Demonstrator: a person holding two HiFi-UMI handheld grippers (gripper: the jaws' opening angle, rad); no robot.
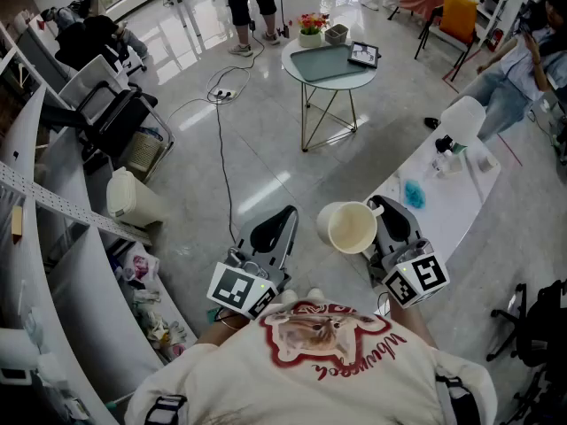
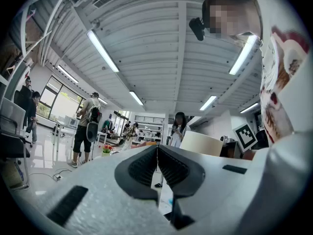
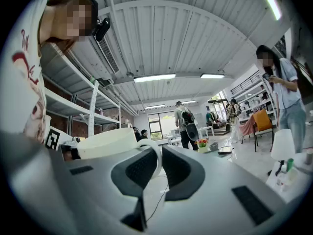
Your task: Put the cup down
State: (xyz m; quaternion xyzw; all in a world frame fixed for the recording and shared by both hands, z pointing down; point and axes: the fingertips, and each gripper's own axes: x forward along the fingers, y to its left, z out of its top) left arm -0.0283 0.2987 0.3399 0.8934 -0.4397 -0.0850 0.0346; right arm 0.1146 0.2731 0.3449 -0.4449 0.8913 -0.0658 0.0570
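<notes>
**A:** Where is the cup [image 1: 352,227]?

**B:** In the air in front of the person, carried by the right gripper [image 1: 384,209]. Its fingers [image 3: 182,173] are drawn in narrow on the loop handle [image 3: 154,151]. The body hangs off to their left, mouth up, and from the head view it looks empty.

**A:** How will it handle?

**B:** It looks like glazed ceramic — stiff, smooth, and likely to chip if it lands hard. Held by the handle alone it may swing or tip, so I'd bring it down slowly and level.

**A:** And the left gripper [image 1: 283,216]?

**B:** Its fingers [image 2: 141,168] are pressed together on nothing, just beside the cup.

**A:** Where could the cup go?

**B:** The white counter [image 1: 452,209] on the right is nearest. A blue crumpled thing [image 1: 414,195] lies on it, with a small bottle [image 1: 441,159] and a white rounded object [image 1: 462,118] farther along — the near stretch seems free. The round table [image 1: 332,67] with flowers [image 1: 310,25] stands well apart across the floor.
</notes>
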